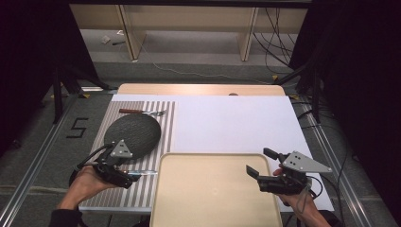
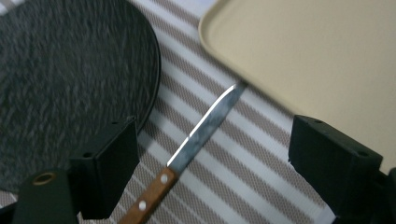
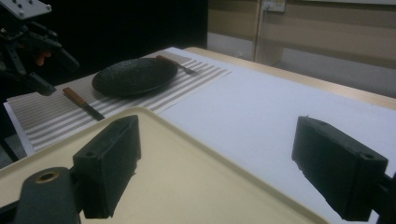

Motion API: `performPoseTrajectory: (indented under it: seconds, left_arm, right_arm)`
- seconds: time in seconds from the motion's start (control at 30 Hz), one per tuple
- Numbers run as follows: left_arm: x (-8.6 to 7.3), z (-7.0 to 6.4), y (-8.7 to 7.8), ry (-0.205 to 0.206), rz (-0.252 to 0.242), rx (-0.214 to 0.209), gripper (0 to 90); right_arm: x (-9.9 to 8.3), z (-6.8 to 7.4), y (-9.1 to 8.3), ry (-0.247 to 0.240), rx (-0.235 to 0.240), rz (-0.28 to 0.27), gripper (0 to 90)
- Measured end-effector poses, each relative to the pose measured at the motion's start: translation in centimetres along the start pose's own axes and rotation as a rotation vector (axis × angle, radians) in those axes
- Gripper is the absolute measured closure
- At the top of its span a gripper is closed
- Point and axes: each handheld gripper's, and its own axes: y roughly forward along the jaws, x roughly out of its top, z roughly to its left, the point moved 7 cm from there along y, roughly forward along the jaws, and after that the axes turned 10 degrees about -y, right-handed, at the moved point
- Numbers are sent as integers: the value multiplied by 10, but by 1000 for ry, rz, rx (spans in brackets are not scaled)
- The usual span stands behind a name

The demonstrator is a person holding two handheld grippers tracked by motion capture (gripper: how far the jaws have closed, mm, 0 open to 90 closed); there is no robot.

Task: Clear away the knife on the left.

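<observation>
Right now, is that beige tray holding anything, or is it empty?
Empty. The tray shows a bare beige surface in the high view; the knife lies beside it on the striped mat, not in it.

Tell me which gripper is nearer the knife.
Left. The left gripper hovers right over the knife, jaws open either side of its blade. The right gripper sits open across the beige tray, well away.

A plate [image 1: 132,133] and knife [image 1: 142,173] are laid on the mat [image 1: 165,123], a fork [image 1: 142,112] behind the plate; the tray [image 1: 215,189] is placed right of the knife.
</observation>
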Motion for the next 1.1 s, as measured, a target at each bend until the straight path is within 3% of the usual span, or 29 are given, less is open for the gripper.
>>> performPoseTrajectory:
  seconds: [0.1,0.2,0.5,0.63,1.1]
  left_arm:
    - [-6,7,3,-12,58,3,170]
    - [-14,17,12,-5,155,29,169]
    - [-19,28,26,-10,235,33,196]
    - [-22,39,30,-26,266,44,223]
    - [-27,44,43,-23,304,26,313]
  right_arm:
    - [0,0,1,2,0,1,165]
    - [0,0,1,1,-1,3,164]
    - [-1,0,1,2,1,6,164]
    - [0,0,0,2,4,1,165]
    - [0,1,1,0,11,5,166]
